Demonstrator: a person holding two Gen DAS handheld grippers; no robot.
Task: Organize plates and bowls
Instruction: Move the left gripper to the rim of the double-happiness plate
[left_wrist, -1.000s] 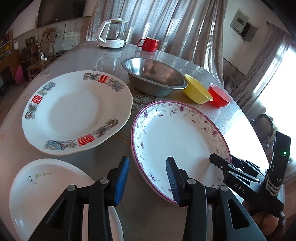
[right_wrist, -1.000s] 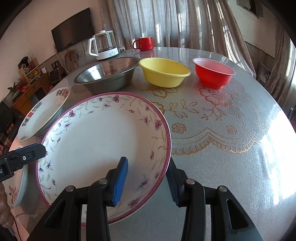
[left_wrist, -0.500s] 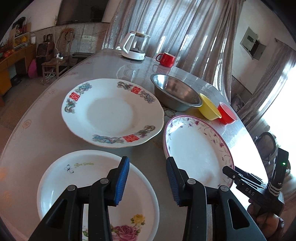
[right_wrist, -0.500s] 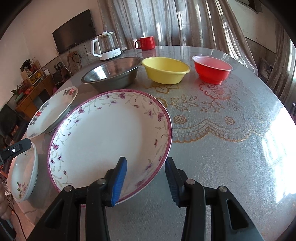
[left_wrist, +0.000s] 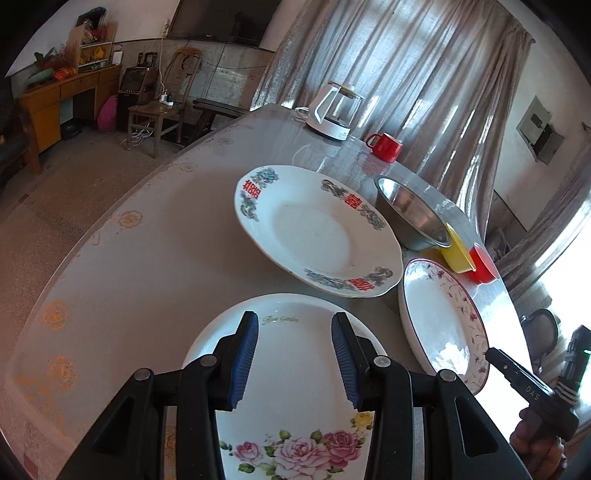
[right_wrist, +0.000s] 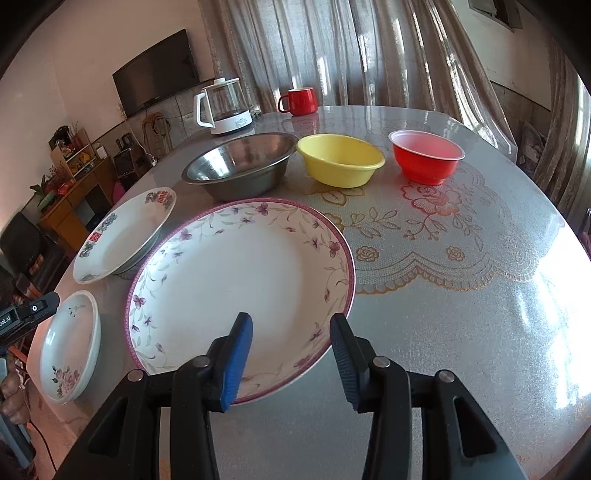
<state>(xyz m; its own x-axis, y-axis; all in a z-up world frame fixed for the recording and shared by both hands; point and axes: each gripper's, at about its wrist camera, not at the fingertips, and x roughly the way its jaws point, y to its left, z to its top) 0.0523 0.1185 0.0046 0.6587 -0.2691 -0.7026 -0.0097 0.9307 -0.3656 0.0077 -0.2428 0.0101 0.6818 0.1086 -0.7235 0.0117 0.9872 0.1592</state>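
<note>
My left gripper (left_wrist: 294, 325) is open and empty, held over a small white rose plate (left_wrist: 291, 413). Beyond it lie a large white plate with red characters (left_wrist: 314, 232) and a purple-flowered plate (left_wrist: 439, 325). My right gripper (right_wrist: 291, 328) is open and empty above the near rim of the purple-flowered plate (right_wrist: 240, 280). Behind that plate stand a steel bowl (right_wrist: 240, 166), a yellow bowl (right_wrist: 340, 158) and a red bowl (right_wrist: 426, 155). The red-character plate (right_wrist: 122, 236) and the rose plate (right_wrist: 70, 347) lie at the left in the right wrist view.
A white kettle (right_wrist: 221, 107) and a red mug (right_wrist: 299, 100) stand at the table's far edge. The round table (right_wrist: 461, 295) has a glossy cover with a floral print. A chair (left_wrist: 162, 99) and a wooden cabinet (left_wrist: 55, 99) stand off the table's left side.
My left gripper has swung left and back, from over the purple-flowered plate to over the rose plate. My right gripper has drawn back slightly. Both stayed open.
</note>
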